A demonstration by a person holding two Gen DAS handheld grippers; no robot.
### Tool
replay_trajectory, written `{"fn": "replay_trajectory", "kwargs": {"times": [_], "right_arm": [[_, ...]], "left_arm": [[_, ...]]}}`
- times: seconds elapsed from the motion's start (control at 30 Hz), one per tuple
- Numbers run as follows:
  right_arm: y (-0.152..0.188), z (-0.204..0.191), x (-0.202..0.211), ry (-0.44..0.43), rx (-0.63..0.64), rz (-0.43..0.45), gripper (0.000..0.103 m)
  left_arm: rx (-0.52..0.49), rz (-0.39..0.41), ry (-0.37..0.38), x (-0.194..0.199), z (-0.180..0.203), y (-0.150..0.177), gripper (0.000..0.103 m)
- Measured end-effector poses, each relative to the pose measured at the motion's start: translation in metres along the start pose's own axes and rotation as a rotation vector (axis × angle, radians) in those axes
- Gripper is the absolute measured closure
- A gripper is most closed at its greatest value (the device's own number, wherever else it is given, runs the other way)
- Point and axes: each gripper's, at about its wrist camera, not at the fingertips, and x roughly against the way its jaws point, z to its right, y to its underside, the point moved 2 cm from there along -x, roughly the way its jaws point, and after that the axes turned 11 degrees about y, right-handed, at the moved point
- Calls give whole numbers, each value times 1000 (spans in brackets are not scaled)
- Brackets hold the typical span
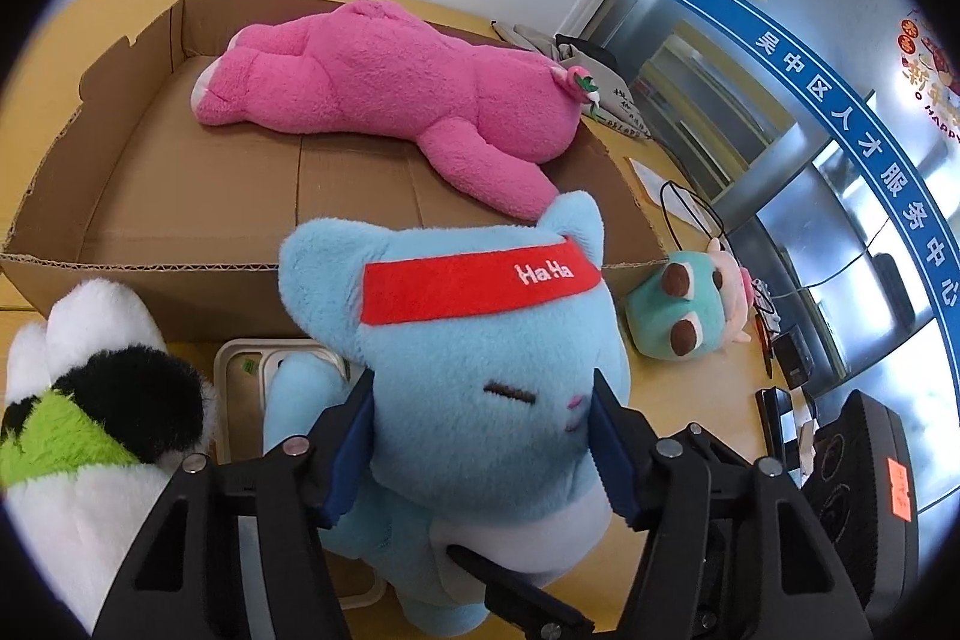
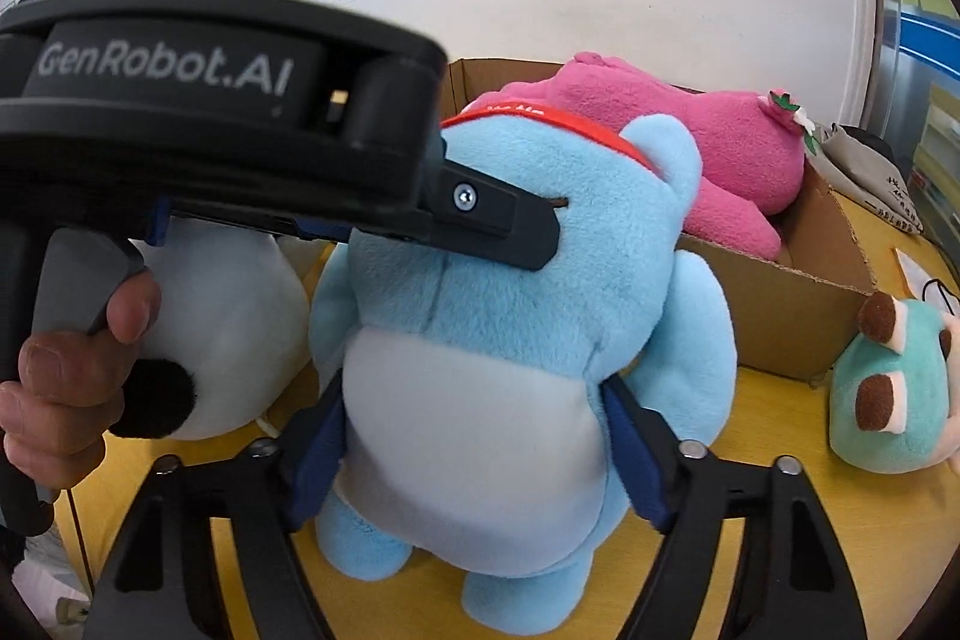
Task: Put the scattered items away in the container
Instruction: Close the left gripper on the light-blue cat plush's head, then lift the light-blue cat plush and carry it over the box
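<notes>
Because the left tool (image 1: 483, 439) pinches only the soft head of the blue plush cat (image 1: 480, 340) and the right tool (image 2: 474, 442) its belly — standing on the surface before the cardboard box (image 1: 198, 274) — uneven lifting could let it slip.

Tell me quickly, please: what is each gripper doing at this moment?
Left gripper: shut on the blue plush cat, fingers at its head.
Right gripper: shut on the same blue plush cat, fingers at its belly.
</notes>
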Motion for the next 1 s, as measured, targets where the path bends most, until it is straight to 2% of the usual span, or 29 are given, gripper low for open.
{"fn": "replay_trajectory", "kwargs": {"times": [0.1,0.3,0.4,0.47,0.57,0.67,0.77,0.87,1.0], "right_arm": [[-3,-3,13,11,4,11,32],[-29,0,46,6,-15,88,32],[-59,2,68,6,0,154,32],[-85,1,77,6,8,194,32],[-135,-4,92,18,19,283,32],[-182,-10,106,9,41,379,32],[-217,-16,106,-7,55,426,32],[-241,-20,89,-23,27,419,32],[-249,-23,41,-39,-29,361,32]], "left_arm": [[-26,19,0,10,12,-4,44],[-144,94,-8,52,52,-35,44],[-235,152,-50,78,73,-58,44],[-306,208,-85,103,87,-84,44],[-346,276,-84,140,92,-120,44],[-363,335,-71,170,87,-156,44],[-387,350,-93,179,78,-178,44],[-379,320,-104,168,54,-200,44],[-324,254,-98,135,8,-212,44]]}}
